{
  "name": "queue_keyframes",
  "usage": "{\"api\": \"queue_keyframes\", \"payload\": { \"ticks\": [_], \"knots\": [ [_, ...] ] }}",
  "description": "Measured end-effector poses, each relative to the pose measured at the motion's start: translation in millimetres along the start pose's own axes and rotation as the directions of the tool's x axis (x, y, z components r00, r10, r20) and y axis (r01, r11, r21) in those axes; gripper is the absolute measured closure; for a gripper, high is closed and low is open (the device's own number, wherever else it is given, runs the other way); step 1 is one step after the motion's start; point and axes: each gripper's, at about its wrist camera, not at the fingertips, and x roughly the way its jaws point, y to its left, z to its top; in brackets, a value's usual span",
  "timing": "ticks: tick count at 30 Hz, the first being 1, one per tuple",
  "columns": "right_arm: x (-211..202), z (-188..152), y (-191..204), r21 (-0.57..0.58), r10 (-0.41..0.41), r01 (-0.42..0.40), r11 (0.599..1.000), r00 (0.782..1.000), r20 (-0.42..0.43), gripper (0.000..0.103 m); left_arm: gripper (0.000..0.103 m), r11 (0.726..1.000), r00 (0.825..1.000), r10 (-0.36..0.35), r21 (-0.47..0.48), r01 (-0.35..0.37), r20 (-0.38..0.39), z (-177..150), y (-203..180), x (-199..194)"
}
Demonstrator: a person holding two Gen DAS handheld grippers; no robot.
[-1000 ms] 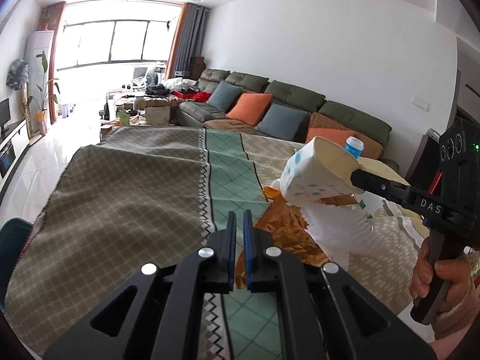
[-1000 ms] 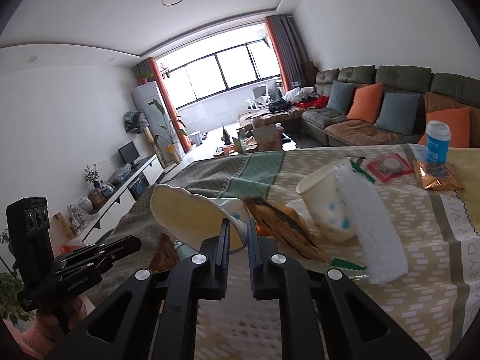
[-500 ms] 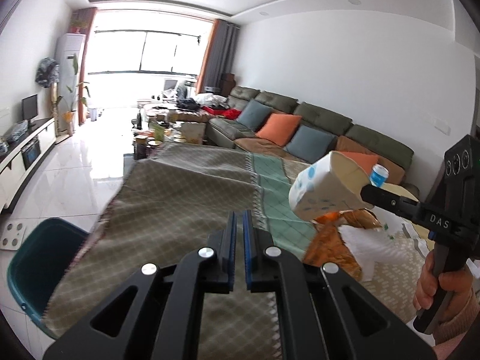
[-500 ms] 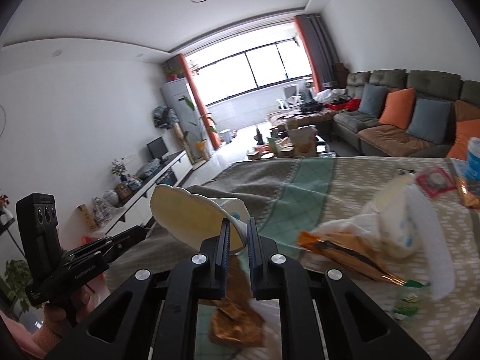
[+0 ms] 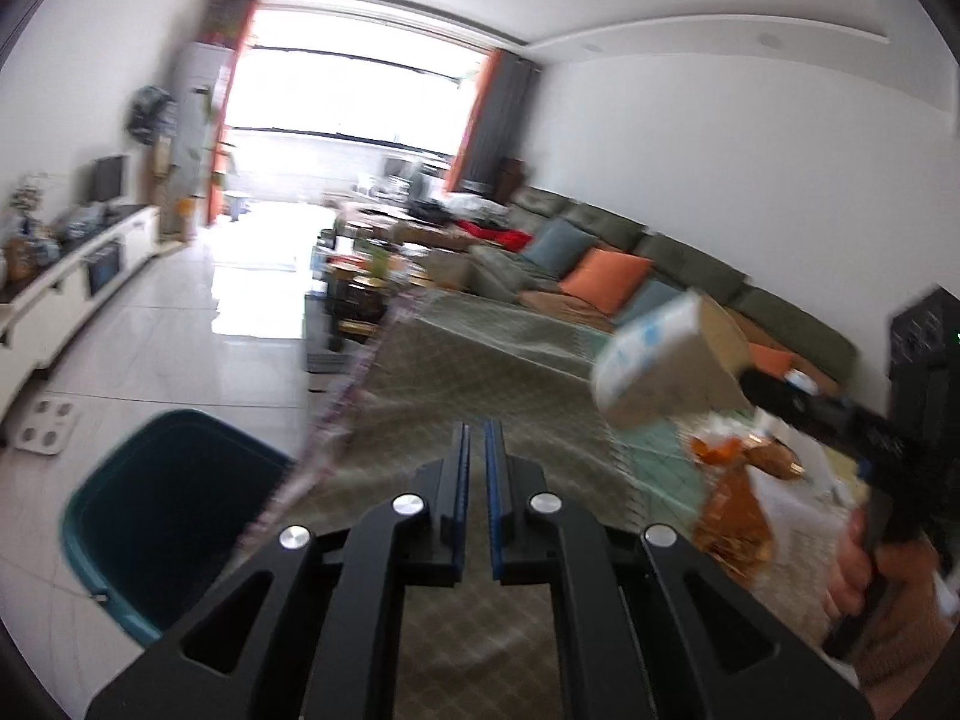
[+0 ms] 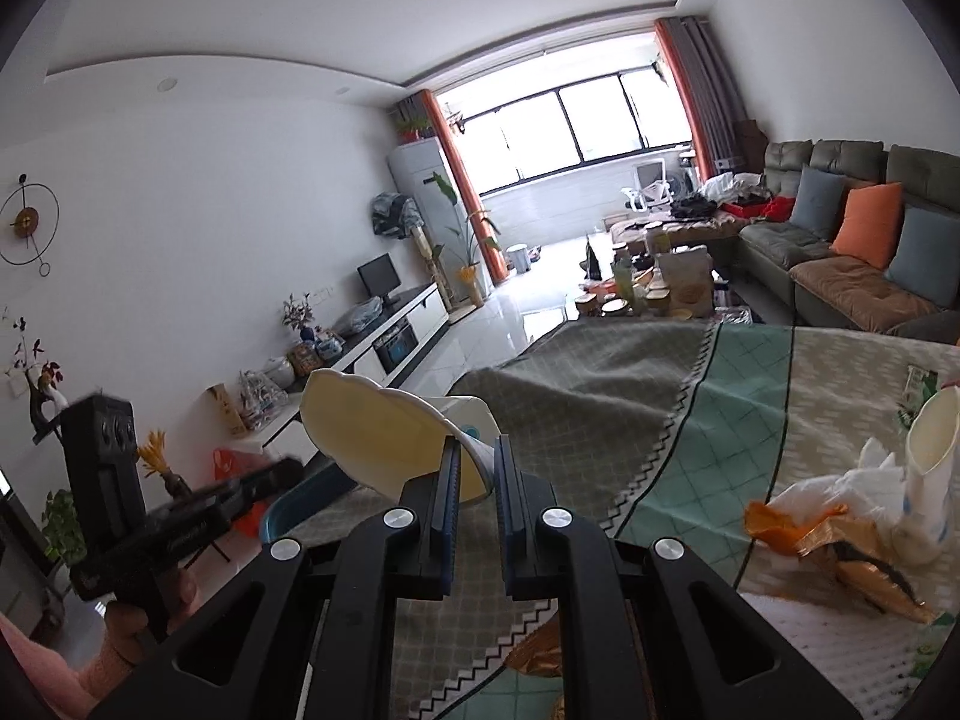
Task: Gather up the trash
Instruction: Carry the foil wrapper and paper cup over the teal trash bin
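Right tongs (image 6: 477, 468) pinch a crushed paper cup (image 6: 390, 441) near the teal bin (image 5: 162, 516), left tongs (image 5: 477, 450) pressed together empty; wrappers (image 6: 840, 546) beyond the bin remain on the counter (image 6: 600, 396).

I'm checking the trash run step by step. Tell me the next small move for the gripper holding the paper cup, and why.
Probably carry the paper cup on toward the teal bin before releasing. The right gripper is shut on the cup's rim, and the cup hangs over the cloth-covered table, not the bin, which stands on the floor beside the table's edge.
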Motion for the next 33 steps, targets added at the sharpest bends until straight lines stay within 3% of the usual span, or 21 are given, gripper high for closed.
{"api": "queue_keyframes", "payload": {
  "ticks": [1, 3, 6, 8, 9, 12, 16, 18, 19, 25, 30, 33],
  "knots": [
    [-3.4, 1.0, -4.2, 0.009, -0.012, 0.012, 1.0, 1.0, 0.005, 0.092, 0.09, 0.999, 0.999, -0.049, 0.017, 0.049, -0.022, -2.7, -6.2, 4.9],
    [-11.1, -0.3, -11.2, 0.025, -0.041, 0.04, 0.999, 0.999, 0.015, 0.092, 0.068, 0.991, 0.991, -0.121, 0.054, 0.124, -0.05, -8.0, -19.6, 13.1],
    [-18.7, -1.8, -22.6, 0.049, -0.076, 0.075, 0.996, 0.997, 0.015, 0.092, 0.055, 0.962, 0.963, -0.24, 0.105, 0.253, -0.12, -17.2, -47.2, 33.7],
    [-22.4, -3.7, -26.4, 0.059, -0.092, 0.091, 0.994, 0.996, 0.015, 0.092, 0.047, 0.926, 0.923, -0.333, 0.119, 0.359, -0.194, -23.5, -65.8, 51.9],
    [-24.8, -5.0, -29.1, 0.066, -0.099, 0.098, 0.993, 0.995, 0.014, 0.092, 0.044, 0.923, 0.919, -0.336, 0.122, 0.365, -0.208, -26.3, -72.7, 58.4],
    [-30.0, -9.4, -36.1, 0.077, -0.109, 0.108, 0.991, 0.994, 0.011, 0.092, 0.044, 0.919, 0.896, -0.344, 0.095, 0.382, -0.281, -37.7, -85.9, 81.5],
    [-32.3, -13.0, -43.2, 0.086, -0.114, 0.113, 0.99, 0.993, 0.007, 0.092, 0.047, 0.909, 0.865, -0.384, 0.034, 0.416, -0.322, -41.3, -81.6, 97.2],
    [-32.3, -13.2, -44.3, 0.091, -0.113, 0.112, 0.99, 0.994, 0.004, 0.092, 0.075, 0.899, 0.847, -0.409, 0.011, 0.439, -0.34, -42.8, -81.1, 101.1],
    [-32.0, -13.5, -44.2, 0.093, -0.111, 0.111, 0.989, 0.994, 0.001, 0.092, 0.081, 0.895, 0.84, -0.416, 0.006, 0.445, -0.348, -43.0, -81.4, 103.4],
    [-26.5, -11.6, -40.2, 0.09, -0.096, 0.096, 0.991, 0.995, -0.01, 0.092, 0.093, 0.895, 0.847, -0.42, 0.005, 0.446, -0.326, -39.4, -80.5, 95.4],
    [-13.2, -6.9, -30.4, 0.07, -0.055, 0.056, 0.996, 0.998, -0.018, 0.092, 0.094, 0.917, 0.88, -0.388, -0.014, 0.399, -0.273, -30.2, -55.8, 70.6],
    [-0.5, -3.1, -18.4, 0.058, -0.013, 0.015, 0.998, 0.999, -0.029, 0.092, 0.094, 0.94, 0.915, -0.337, -0.02, 0.341, -0.22, -20.9, -34.6, 51.5]
  ]
}}
